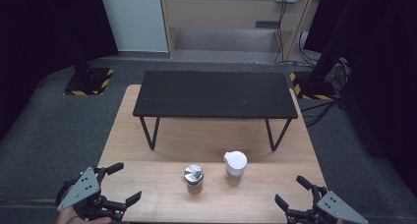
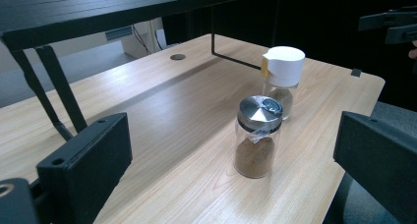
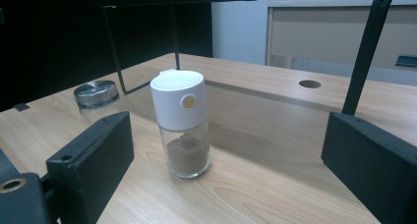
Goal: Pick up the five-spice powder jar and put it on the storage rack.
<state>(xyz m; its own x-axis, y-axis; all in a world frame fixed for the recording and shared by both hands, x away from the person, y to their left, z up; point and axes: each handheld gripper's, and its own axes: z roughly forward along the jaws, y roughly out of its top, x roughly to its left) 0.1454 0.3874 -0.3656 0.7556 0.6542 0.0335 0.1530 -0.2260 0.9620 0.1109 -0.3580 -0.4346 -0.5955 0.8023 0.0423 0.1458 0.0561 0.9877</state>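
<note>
Wooden tabletop (image 1: 147, 184) carries a black metal rack (image 1: 215, 94) at its far side. Nearer than the rack stand two spice jars just beside each other: the white-capped jar (image 1: 235, 167) and the steel-capped jar (image 1: 193, 178). Left gripper (image 1: 119, 183) and right gripper (image 1: 291, 192) flank the jars, fingers wide, holding nothing.

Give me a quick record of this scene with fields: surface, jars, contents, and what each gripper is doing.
surface: wooden table with a black shelf on it
jars: steel-lid jar, white-cap jar, both upright, apart
contents: brown powder, low in each
left gripper: open, holding nothing
right gripper: open, holding nothing
</note>
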